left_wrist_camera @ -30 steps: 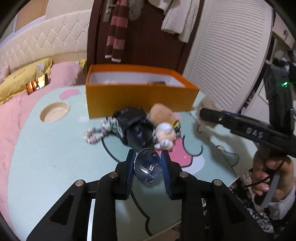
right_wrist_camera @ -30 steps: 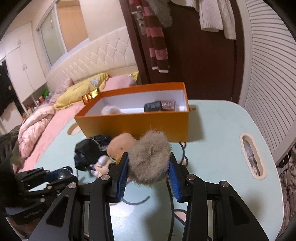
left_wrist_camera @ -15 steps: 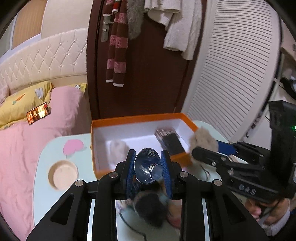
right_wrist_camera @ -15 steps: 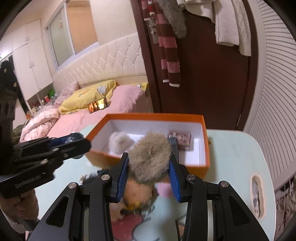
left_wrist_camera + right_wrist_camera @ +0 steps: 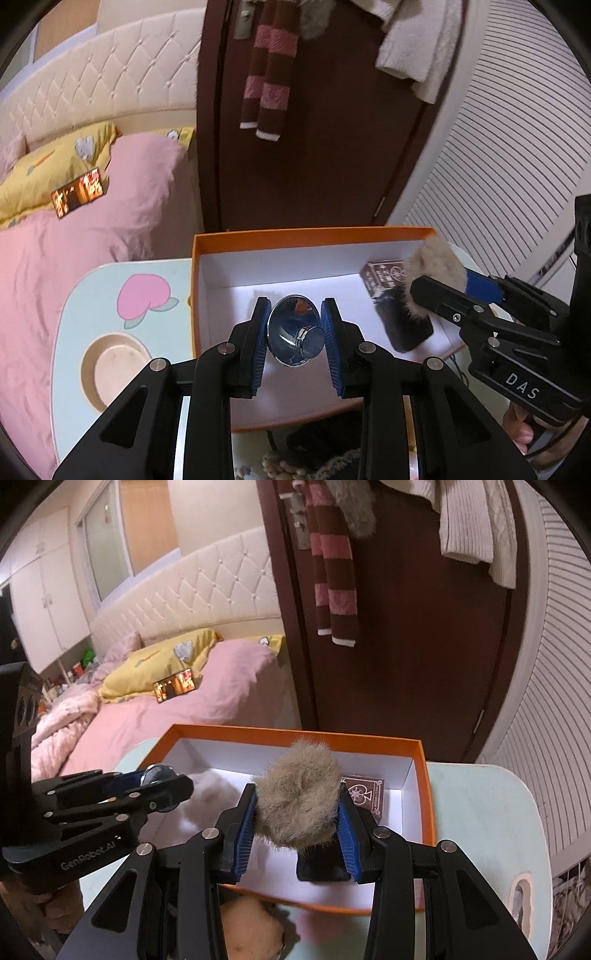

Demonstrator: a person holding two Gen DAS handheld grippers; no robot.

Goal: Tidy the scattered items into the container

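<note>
With both loads hanging over the box point(image 5: 207, 254), the left gripper point(image 5: 295, 334) was clamped on a steel cup point(image 5: 293, 332) and the right gripper point(image 5: 295, 812) on a fur ball point(image 5: 297, 801). Sound practice: lower each near the floor, clear of the card pack point(image 5: 364, 792), before parting the jaws.

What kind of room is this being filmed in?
Most likely a bedroom: a bed with pink bedding, a tufted headboard, and a scarf hung on the dark door.

Left claw point(image 5: 295, 334) with metal cup point(image 5: 294, 334), right claw point(image 5: 295, 818) with fur pompom point(image 5: 297, 801): moved from table to above orange box point(image 5: 314, 236).
</note>
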